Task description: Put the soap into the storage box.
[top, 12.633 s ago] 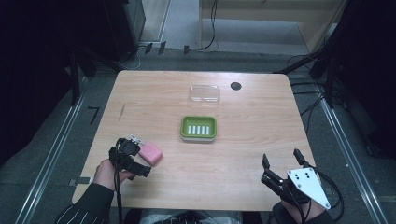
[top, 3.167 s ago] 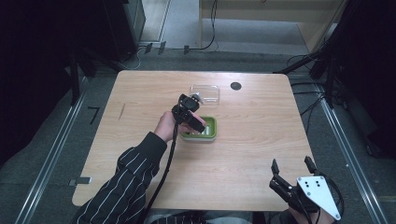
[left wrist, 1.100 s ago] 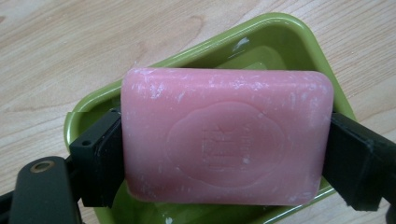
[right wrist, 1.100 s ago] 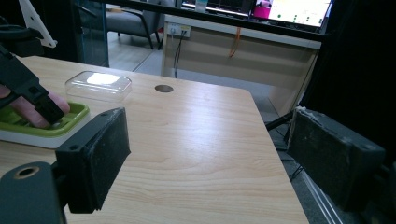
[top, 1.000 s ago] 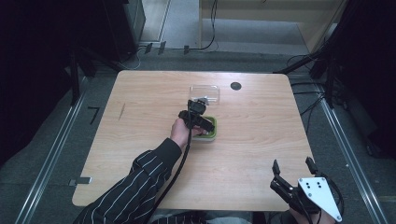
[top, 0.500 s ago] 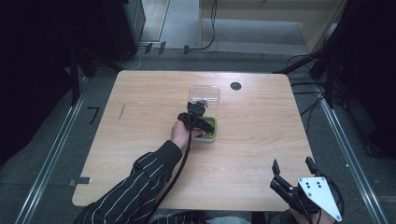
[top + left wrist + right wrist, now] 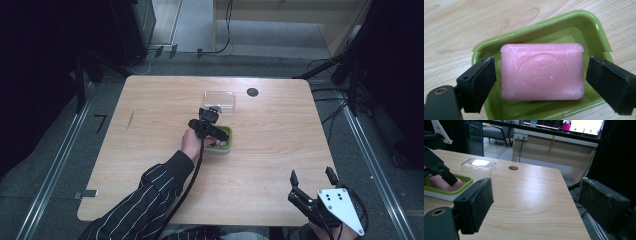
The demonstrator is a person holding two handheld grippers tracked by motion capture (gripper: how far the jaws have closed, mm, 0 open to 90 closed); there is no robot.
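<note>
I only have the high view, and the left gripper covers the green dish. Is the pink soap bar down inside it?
Observer: Yes, the pink rectangular soap bar lies flat in the green plastic dish.
Operator: Is the left gripper clamped on it?
Observer: No, the left gripper is open, with a gap between each jaw and the bar.
Operator: Which face is up?
Observer: The one with the embossed round stamp.
</note>
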